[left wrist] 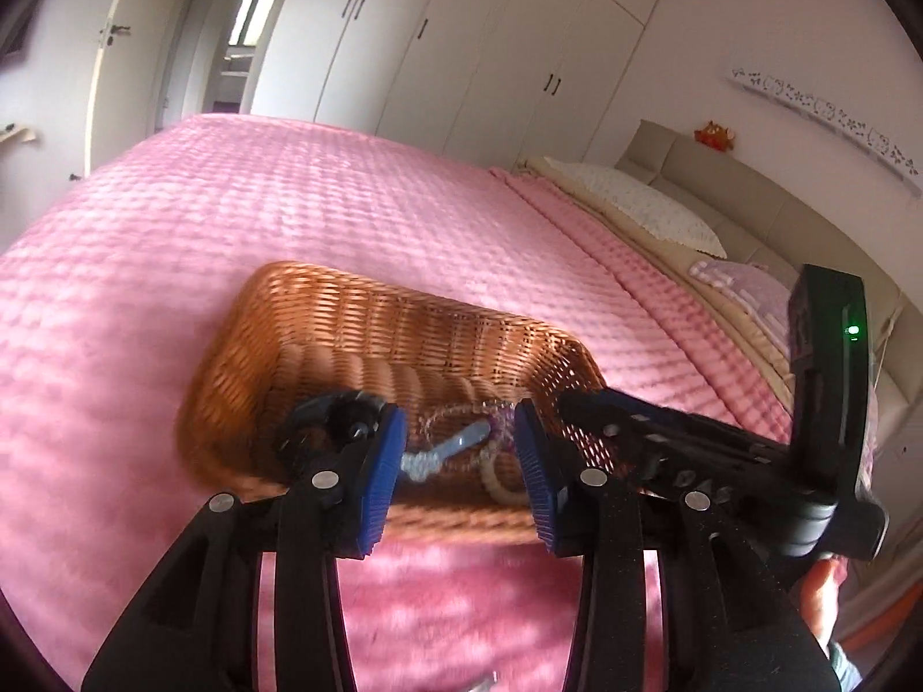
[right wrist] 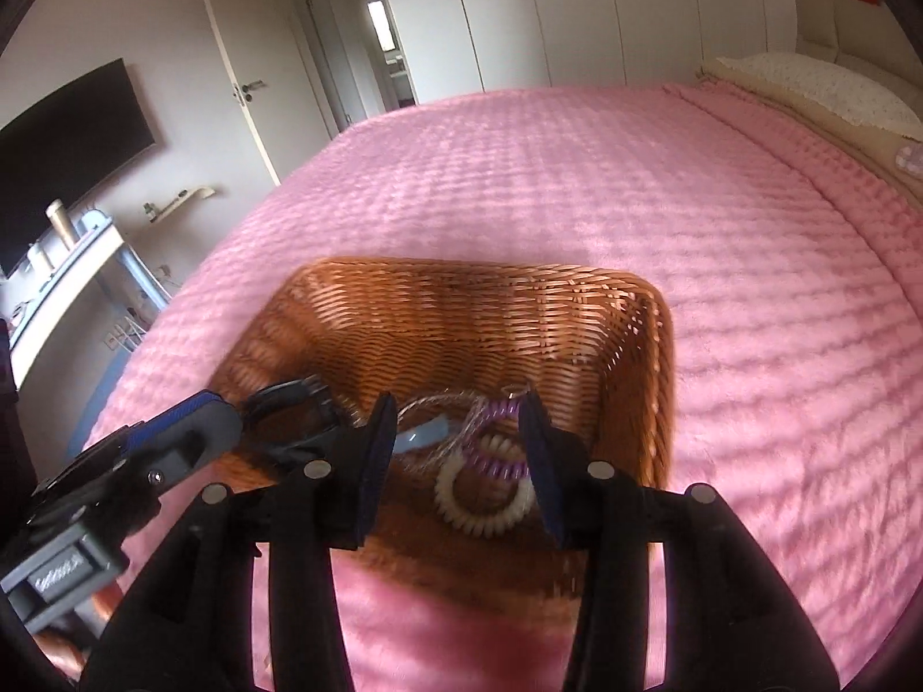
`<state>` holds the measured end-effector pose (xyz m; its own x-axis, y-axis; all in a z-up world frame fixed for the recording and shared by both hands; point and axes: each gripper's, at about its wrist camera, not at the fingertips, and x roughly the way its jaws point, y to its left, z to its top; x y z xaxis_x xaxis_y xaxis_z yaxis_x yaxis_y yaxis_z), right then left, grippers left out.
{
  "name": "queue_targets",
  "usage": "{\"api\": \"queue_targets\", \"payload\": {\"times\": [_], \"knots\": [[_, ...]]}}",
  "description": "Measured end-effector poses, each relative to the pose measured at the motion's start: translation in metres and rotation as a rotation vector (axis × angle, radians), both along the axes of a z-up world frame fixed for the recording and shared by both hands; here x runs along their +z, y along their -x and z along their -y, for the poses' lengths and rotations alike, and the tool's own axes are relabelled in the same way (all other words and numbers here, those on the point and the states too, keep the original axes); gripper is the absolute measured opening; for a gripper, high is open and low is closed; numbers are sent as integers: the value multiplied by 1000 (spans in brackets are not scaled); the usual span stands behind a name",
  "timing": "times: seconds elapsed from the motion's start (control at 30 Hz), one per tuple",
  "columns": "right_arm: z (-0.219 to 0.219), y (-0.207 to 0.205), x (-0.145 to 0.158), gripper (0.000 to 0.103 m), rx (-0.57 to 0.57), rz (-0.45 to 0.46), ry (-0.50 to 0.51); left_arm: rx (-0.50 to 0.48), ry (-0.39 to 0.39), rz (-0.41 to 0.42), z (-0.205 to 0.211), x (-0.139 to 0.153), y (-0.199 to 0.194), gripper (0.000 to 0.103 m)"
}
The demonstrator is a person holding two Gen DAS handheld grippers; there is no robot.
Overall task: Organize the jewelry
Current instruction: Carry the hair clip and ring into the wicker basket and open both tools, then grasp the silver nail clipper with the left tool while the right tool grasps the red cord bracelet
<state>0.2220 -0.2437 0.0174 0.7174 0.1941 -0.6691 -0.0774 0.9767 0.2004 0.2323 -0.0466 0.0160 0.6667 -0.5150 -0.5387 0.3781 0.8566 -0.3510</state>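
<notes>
A brown wicker basket (left wrist: 346, 282) (right wrist: 461, 265) sits on the pink bedspread (left wrist: 288, 190) (right wrist: 577, 173). Inside it lie a black piece (left wrist: 340, 415) (right wrist: 294, 403), a light blue piece (left wrist: 456, 444) (right wrist: 424, 435), a thin silvery chain (right wrist: 438, 403), a purple spiral band (right wrist: 502, 409) and a white spiral band (right wrist: 461, 510) (left wrist: 496, 481). My left gripper (left wrist: 460, 412) hovers open over the basket's near edge, with nothing pressed between its blue pads. My right gripper (right wrist: 458, 403) is open beside it, also holding nothing. Each gripper shows in the other's view, the right one (left wrist: 634, 432) and the left one (right wrist: 190, 427).
Pillows (left wrist: 646, 202) (right wrist: 819, 86) and a beige headboard (left wrist: 750, 196) lie to the right. White wardrobes (left wrist: 490, 46) and a door (right wrist: 242, 75) stand beyond the bed. A dark screen (right wrist: 75, 132) and a desk (right wrist: 69, 277) are at the left. A hand (left wrist: 819, 594) holds the right gripper.
</notes>
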Motion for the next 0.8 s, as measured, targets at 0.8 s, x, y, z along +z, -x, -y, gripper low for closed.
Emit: {"api": "queue_targets", "payload": {"times": [0.8], "knots": [[-53, 174, -84, 35, 146, -136, -4, -86, -77, -194, -43, -79, 208, 38]]}}
